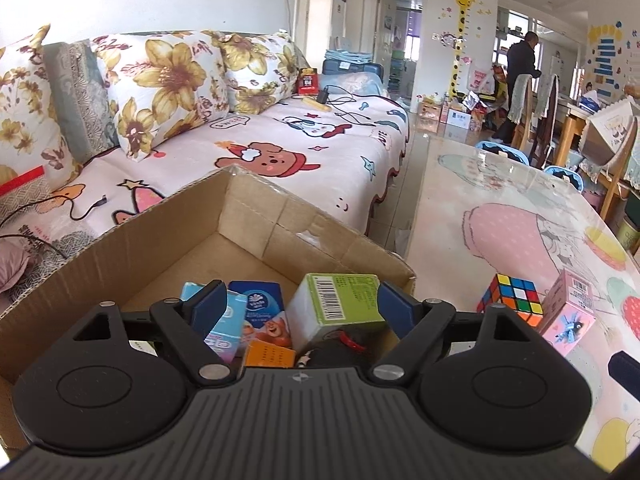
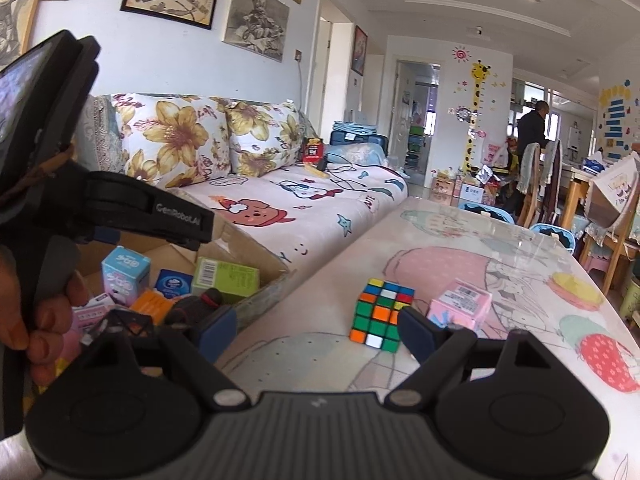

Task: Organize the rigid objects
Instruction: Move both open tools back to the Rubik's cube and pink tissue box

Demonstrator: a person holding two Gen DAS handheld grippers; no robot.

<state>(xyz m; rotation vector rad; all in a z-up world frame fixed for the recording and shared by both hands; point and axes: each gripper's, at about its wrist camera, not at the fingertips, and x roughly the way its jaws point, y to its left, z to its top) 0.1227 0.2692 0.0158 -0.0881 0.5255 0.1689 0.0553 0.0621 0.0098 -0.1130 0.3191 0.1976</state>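
Right gripper (image 2: 316,326) jaws wide; Rubik's cube (image 2: 380,314) just beyond them, untouched.

Your left wrist camera hangs close over the cardboard box (image 1: 280,216), facing the sofa (image 1: 280,140). Your right wrist camera sits low above the table (image 2: 460,248), close behind the Rubik's cube (image 2: 380,314). Both views share box, cube and sofa.

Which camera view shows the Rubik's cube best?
The right wrist view: the Rubik's cube stands whole on the table, three faces visible. The left wrist view shows it near the edge, its bottom hidden by the gripper.
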